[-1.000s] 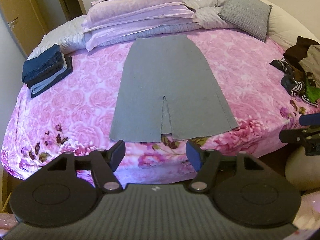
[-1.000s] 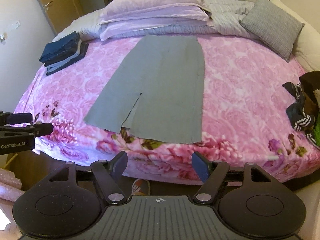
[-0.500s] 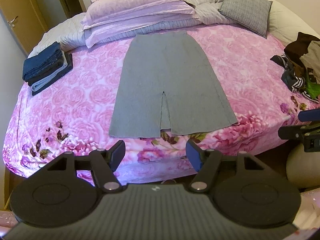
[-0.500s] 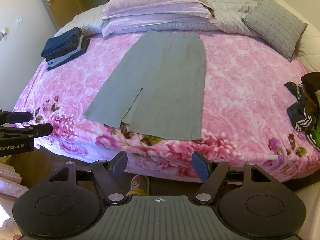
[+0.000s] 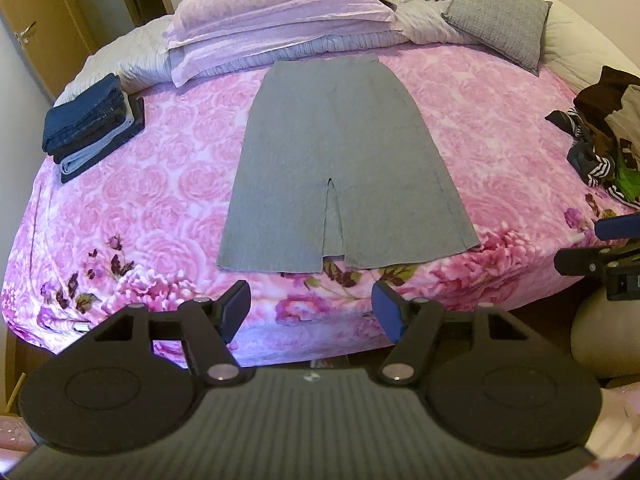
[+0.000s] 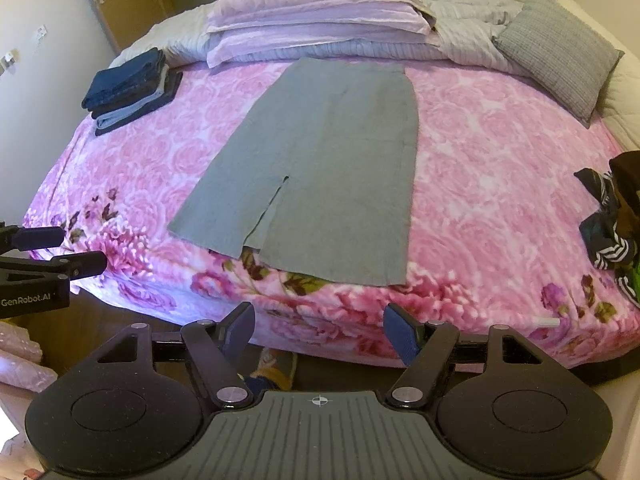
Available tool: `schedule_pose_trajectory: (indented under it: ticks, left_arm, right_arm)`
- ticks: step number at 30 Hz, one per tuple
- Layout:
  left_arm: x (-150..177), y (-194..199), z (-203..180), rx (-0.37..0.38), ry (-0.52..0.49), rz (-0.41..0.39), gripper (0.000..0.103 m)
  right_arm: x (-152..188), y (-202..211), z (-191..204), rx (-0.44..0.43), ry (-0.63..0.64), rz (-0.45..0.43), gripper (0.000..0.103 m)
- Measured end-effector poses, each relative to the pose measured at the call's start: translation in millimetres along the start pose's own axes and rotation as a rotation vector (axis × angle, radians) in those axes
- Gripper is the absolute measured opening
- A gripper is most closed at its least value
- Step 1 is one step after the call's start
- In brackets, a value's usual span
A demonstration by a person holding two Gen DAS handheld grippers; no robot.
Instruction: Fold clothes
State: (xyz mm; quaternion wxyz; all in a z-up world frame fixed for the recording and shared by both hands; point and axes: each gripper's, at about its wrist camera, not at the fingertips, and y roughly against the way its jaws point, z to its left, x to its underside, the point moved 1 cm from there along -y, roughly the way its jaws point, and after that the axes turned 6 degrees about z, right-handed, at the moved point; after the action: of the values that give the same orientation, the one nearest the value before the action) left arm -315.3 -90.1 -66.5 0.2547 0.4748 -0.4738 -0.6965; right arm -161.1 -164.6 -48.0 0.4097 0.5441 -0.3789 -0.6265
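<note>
Still, both claws gape, empty, short of the flat grey knit skirt (image 5: 340,168).
Grabbing one hem layer at six o'clock could drag it askew.

skirt (image 5: 340,168) flat on bed (image 5: 140,216) middle, hem at near edge | folded stack (image 5: 90,128) by left edge | pillows (image 5: 276,20) behind skirt | clothes heap (image 5: 604,136) at right edge

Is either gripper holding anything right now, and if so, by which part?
Nothing is held. The left gripper and right gripper are both open, short of the grey skirt, which lies flat.
</note>
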Motion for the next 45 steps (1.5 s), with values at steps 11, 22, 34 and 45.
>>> schedule_pose_trajectory:
  ticks: [11, 22, 34, 45]
  left_arm:
    - [-74, -64, 38, 0.037, -0.017, 0.039, 0.063]
    - [-203, -176, 112, 0.076, -0.121, 0.103, 0.064]
    - [-261, -345, 149, 0.136, -0.177, 0.179, 0.064]
    - [-376, -492, 153, 0.243, -0.246, -0.019, 0.058]
  right_arm:
    - [-73, -51, 2, 0.002, -0.041, 0.041, 0.068]
    - [-190, -130, -11, 0.037, -0.232, 0.087, 0.068]
    - [-217, -269, -63, 0.087, -0.309, 0.226, 0.068]
    - [-333, -393, -179, 0.019, -0.156, 0.013, 0.068]
